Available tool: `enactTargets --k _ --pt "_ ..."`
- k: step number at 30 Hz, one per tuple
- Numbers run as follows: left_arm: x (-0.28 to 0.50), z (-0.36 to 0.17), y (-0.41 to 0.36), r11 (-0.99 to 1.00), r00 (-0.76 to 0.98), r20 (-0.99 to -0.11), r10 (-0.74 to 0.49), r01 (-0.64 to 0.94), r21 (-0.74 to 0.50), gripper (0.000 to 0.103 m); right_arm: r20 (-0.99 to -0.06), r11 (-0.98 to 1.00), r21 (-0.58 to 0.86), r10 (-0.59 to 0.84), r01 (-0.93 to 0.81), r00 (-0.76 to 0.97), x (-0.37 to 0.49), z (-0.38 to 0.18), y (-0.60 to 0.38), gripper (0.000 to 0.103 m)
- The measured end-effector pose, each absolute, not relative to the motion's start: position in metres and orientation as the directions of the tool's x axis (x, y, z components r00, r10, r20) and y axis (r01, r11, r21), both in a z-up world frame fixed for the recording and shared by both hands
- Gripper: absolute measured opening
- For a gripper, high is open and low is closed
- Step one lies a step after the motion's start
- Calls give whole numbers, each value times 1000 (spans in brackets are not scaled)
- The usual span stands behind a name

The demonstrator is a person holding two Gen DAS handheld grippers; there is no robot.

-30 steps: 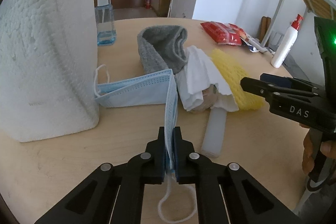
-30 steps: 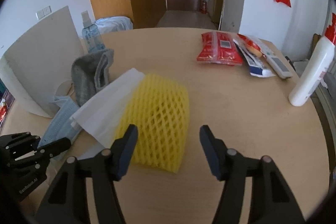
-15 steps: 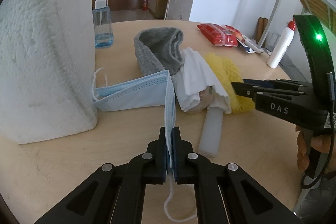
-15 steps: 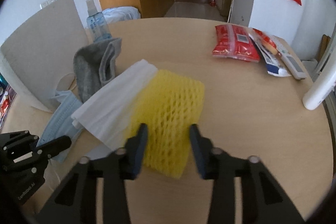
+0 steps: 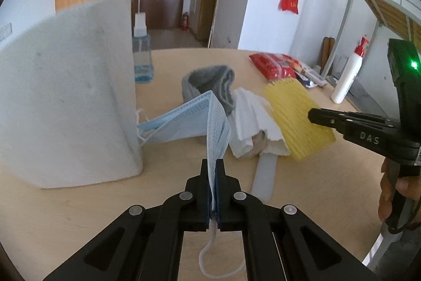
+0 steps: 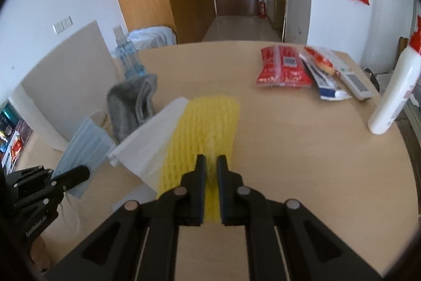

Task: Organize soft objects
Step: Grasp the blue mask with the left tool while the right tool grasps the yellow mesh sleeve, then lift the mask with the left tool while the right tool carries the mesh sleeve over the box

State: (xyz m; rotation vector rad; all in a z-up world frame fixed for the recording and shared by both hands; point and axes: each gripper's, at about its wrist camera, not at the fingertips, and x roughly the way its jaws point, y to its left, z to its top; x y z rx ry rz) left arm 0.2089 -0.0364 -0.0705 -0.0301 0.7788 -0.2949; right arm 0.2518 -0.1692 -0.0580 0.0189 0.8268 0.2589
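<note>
Liquid shows in the clear spray bottle [image 5: 142, 62] on the desk [image 5: 65, 212]; left gripper [image 5: 213, 170] pinches the blue mask [image 5: 184, 123], right gripper [image 6: 211, 165] the yellow foam net [image 6: 208, 128].

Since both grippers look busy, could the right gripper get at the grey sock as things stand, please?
Probably not: the right gripper is shut on the yellow foam net, and the white tissue lies between it and the grey sock.

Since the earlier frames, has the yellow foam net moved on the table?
Yes. The yellow foam net, pinched narrow by the right claw, has its near end lifted toward the camera, while the red snack packet stays put.
</note>
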Motion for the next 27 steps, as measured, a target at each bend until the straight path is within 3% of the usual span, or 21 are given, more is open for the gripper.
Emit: enactTargets --k 27 --pt "110 23 -43 967 853 -463 -240 250 -40 3 -473 957 157 290 -244 832 144 32 -188 11"
